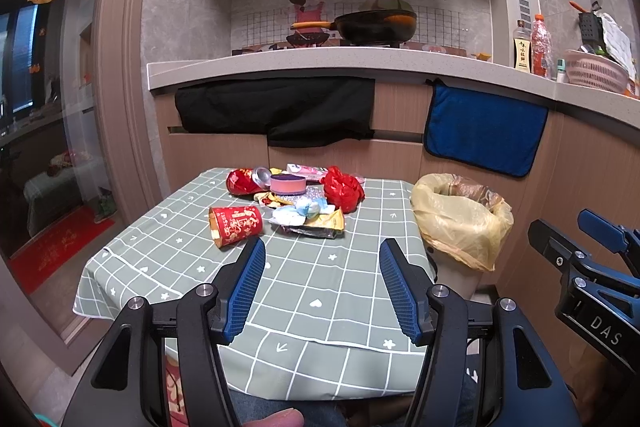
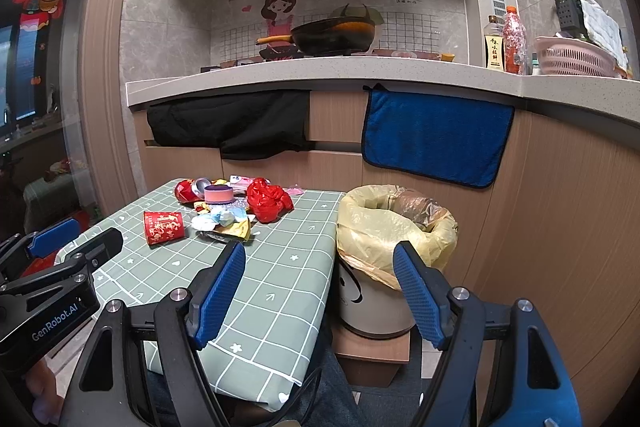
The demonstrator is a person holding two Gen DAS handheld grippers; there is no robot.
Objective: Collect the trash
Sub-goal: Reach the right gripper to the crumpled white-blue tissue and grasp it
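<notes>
Spread wide and empty, the left gripper [image 1: 322, 251] hangs low in the left wrist frame, trash pile [image 1: 296, 197] on the checked table [image 1: 320, 291] at centre. Right wrist view: right gripper [image 2: 318, 253] likewise parted (nothing held), lined bin [image 2: 394, 223] centre-right beside the table.

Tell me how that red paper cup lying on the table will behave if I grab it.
The cup lies on its side, so it may roll when nudged. It looks like thin paper: probably light and easily crushed. The left claw is open and wide enough to straddle it.
</notes>
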